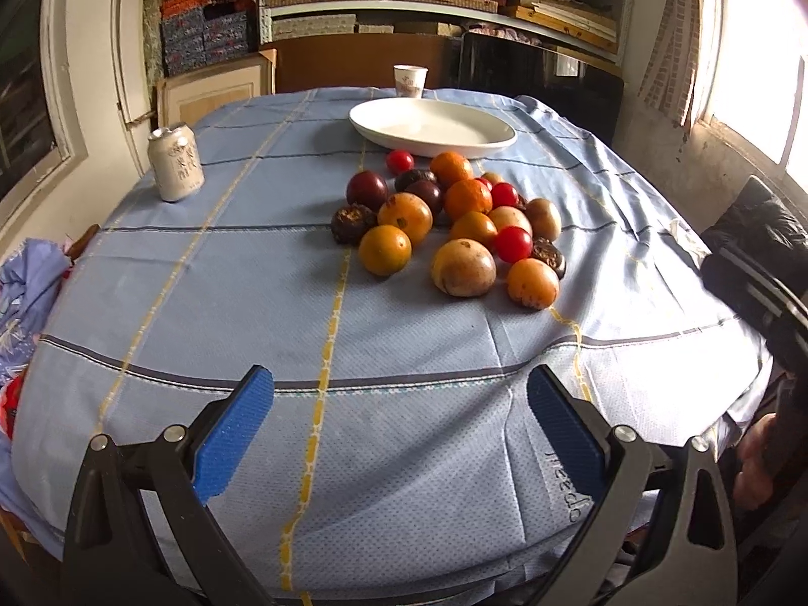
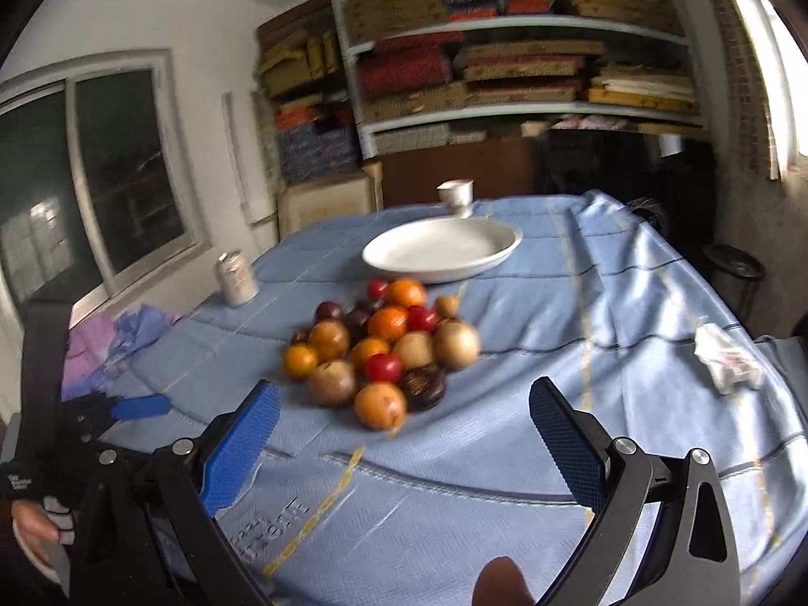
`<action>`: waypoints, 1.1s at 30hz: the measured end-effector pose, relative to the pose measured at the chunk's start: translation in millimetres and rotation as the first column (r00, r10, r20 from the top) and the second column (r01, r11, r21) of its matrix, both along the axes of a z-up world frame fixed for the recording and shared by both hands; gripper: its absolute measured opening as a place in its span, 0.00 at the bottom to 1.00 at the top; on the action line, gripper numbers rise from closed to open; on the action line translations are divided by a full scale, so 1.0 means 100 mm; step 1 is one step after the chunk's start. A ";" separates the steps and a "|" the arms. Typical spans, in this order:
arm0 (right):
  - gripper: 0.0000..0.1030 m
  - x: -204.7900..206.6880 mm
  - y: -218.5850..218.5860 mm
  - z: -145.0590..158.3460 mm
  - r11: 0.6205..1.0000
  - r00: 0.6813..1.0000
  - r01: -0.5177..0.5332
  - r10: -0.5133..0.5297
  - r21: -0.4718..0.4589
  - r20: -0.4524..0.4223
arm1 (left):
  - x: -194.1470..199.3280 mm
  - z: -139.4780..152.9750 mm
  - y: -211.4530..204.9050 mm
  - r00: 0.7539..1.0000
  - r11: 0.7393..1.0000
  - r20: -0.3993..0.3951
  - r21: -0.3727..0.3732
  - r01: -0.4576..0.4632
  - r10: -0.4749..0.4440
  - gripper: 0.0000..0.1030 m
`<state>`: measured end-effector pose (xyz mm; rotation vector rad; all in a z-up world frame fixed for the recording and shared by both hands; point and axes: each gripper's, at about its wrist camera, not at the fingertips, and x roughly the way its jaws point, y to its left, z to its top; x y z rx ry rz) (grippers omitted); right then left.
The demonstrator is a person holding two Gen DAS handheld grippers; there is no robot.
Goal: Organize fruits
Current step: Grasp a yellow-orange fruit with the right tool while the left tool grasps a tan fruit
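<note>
Blue ribbed pads line both tools, and on each the fingers stand wide apart with nothing between them, which suits a start: neither has chosen a fruit yet.

Taking the left gripper [image 1: 399,384] first, to the left of its fingers and well ahead stands a drink can [image 1: 175,163], upright near the cloth's edge, probably set aside so it stays out of the sorting. Straight ahead of the fingers, past a stretch of bare blue checked tablecloth [image 1: 252,303], lies the fruit pile [image 1: 449,222]: oranges, small red tomatoes, dark purple fruits and brownish ones, all touching in one loose heap. The nearest brownish fruit [image 1: 463,267] sits slightly right of the gap between the fingers. Beyond the heap, just beside its far edge, waits the white plate [image 1: 480,144], with no fruit on it, and behind that a paper cup [image 1: 410,81]. The plate looks like the intended destination, placed close so each carry is short.

From the right gripper [image 2: 404,389], the same heap lies ahead and close, an orange [image 2: 380,405] nearest, roughly between the fingers. To the right of the fingers a crumpled white wrapper [image 2: 727,361] rests on the cloth, well apart from the fruit. This view is slightly blurred, so finer detail is uncertain.
</note>
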<state>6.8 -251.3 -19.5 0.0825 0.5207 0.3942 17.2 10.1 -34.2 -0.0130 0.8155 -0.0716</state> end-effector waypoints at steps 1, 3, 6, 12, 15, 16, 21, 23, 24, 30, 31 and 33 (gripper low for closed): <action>0.97 0.03 0.03 -0.03 1.000 1.000 -0.020 0.020 -0.012 -0.022 | 0.00 -0.02 0.00 1.000 1.000 0.005 -0.001 0.002 -0.002 0.96; 0.97 0.10 0.10 -0.12 0.998 0.996 -0.026 0.022 -0.055 -0.081 | -0.01 -0.04 0.00 1.000 1.000 0.030 -0.002 0.002 -0.002 0.96; 0.97 0.18 0.17 -0.22 0.995 0.991 -0.063 0.053 -0.078 -0.125 | 0.00 -0.08 0.03 0.998 1.000 0.058 -0.023 0.005 -0.003 0.96; 0.95 0.36 0.29 -0.29 0.991 0.982 -0.069 0.046 -0.119 -0.183 | 0.08 -0.08 0.06 0.996 0.999 0.077 -0.024 0.039 -0.037 0.96; 0.91 0.48 0.37 -0.32 0.991 0.974 -0.085 0.061 -0.101 -0.218 | 0.20 -0.01 0.16 0.996 0.999 0.082 -0.039 0.033 -0.030 0.96; 0.90 0.51 0.39 -0.32 0.991 0.973 -0.089 0.064 -0.101 -0.223 | 0.25 0.01 0.18 0.997 0.999 0.076 -0.036 0.027 -0.025 0.96; 0.85 0.67 0.53 -0.36 0.986 0.967 -0.114 0.082 -0.122 -0.240 | 0.71 0.14 0.35 0.997 1.000 0.078 0.000 -0.016 0.016 0.96; 0.81 0.73 0.57 -0.40 0.986 0.959 -0.131 0.099 -0.107 -0.265 | 0.87 0.11 0.37 0.997 1.000 0.067 0.016 -0.024 0.023 0.96; 0.81 0.75 0.58 -0.42 0.986 0.953 -0.141 0.110 -0.089 -0.283 | 0.95 0.07 0.38 0.998 0.999 0.056 0.020 -0.030 0.029 0.96; 0.65 0.82 0.59 -0.59 0.989 0.938 -0.136 0.108 -0.063 -0.331 | 1.10 -0.25 0.34 0.999 0.999 -0.017 0.000 0.032 -0.032 0.96; 0.63 0.82 0.58 -0.58 0.990 0.940 -0.127 0.101 -0.059 -0.327 | 1.09 -0.24 0.34 0.999 0.999 -0.008 -0.005 0.037 -0.037 0.96; 0.63 0.85 0.59 -0.57 0.993 0.940 -0.110 0.090 -0.045 -0.329 | 1.05 -0.22 0.37 0.999 0.998 0.032 -0.034 0.045 -0.044 0.96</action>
